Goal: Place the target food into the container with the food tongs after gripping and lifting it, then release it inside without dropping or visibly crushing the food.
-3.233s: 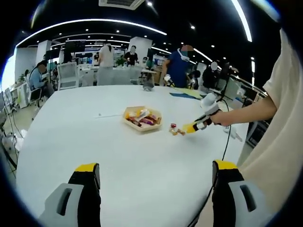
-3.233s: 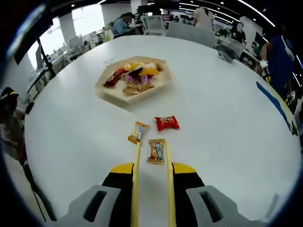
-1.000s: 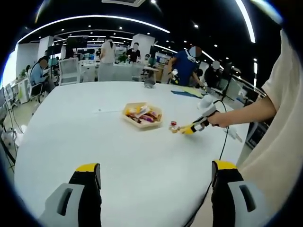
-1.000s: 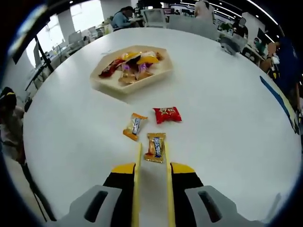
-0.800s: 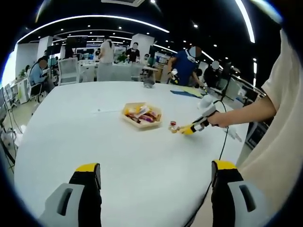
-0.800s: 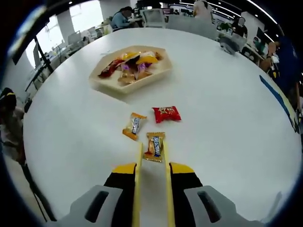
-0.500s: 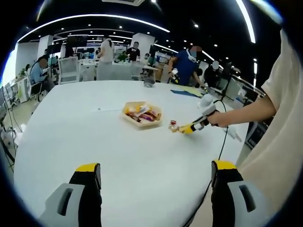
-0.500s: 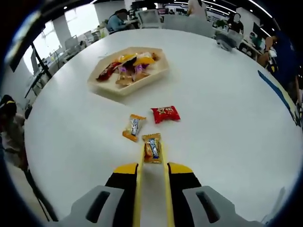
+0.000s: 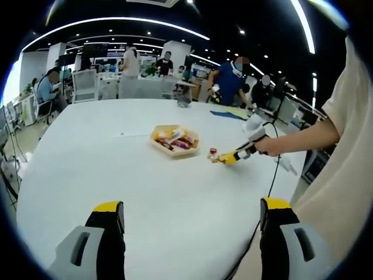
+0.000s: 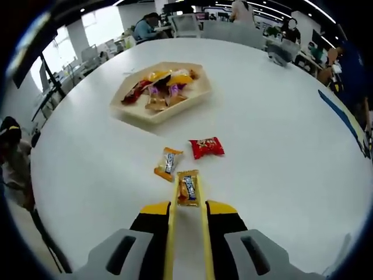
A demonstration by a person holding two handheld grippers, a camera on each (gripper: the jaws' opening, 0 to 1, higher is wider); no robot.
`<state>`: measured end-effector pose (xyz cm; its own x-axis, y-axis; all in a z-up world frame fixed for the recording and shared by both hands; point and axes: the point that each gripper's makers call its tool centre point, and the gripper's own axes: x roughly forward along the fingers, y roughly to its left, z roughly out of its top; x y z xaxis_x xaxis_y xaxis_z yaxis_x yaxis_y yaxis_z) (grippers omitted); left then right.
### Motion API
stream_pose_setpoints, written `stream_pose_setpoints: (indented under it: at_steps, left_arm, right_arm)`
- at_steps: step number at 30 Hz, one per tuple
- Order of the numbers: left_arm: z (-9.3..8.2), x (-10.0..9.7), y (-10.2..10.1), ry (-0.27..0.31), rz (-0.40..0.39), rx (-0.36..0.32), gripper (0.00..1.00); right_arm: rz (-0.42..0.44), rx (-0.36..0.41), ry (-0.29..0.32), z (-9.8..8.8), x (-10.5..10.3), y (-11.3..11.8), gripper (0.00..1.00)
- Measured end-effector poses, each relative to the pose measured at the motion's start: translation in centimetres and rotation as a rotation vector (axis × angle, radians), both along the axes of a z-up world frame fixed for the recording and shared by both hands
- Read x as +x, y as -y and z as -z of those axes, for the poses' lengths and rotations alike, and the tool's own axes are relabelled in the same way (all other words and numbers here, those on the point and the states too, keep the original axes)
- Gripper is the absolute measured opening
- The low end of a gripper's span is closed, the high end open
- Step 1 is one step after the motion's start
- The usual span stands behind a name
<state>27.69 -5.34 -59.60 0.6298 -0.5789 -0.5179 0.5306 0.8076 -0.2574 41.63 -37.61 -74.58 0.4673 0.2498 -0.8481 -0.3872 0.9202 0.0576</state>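
Note:
A pair of yellow food tongs (image 10: 172, 233) runs forward out of my right gripper (image 10: 187, 210), which is shut on them. An orange-wrapped candy (image 10: 187, 188) is pinched between the tong tips, just over the white table (image 10: 280, 146). A second orange candy (image 10: 168, 163) and a red packet (image 10: 206, 147) lie just beyond it. Farther off, the pale wooden tray (image 10: 152, 118) holds several wrapped snacks. In the left gripper view, the tray (image 9: 158, 144), the tongs (image 9: 228, 157) and the right gripper (image 9: 254, 132), held by a hand, sit right of centre. My left gripper (image 9: 192, 219) hangs open over the near table.
The round white table (image 9: 116, 169) has wide bare areas around the tray. A cable (image 9: 273, 175) trails from the right gripper off the table edge. The person's arm and pale shirt (image 9: 344, 175) stand at the right. Other people, chairs and desks are beyond the far edge.
The tong arms have drawn together onto the orange candy, which now sits pinched between the tips. The right view has shifted slightly. The left gripper has stayed still.

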Motion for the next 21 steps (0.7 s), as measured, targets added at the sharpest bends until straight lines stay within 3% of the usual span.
stream_pose_setpoints:
  at_steps: [9,21]
  left_arm:
    - [0.1,-0.1,0.1,-0.001,0.0,-0.004,0.97]
    - [0.3,-0.6,0.2,-0.008,0.004,-0.003,0.97]
  right_arm:
    - [-0.009,0.0,0.017,-0.8,-0.2,0.1,0.23]
    - [-0.072,-0.074,-0.043,0.6,-1.4,0.2,0.27]
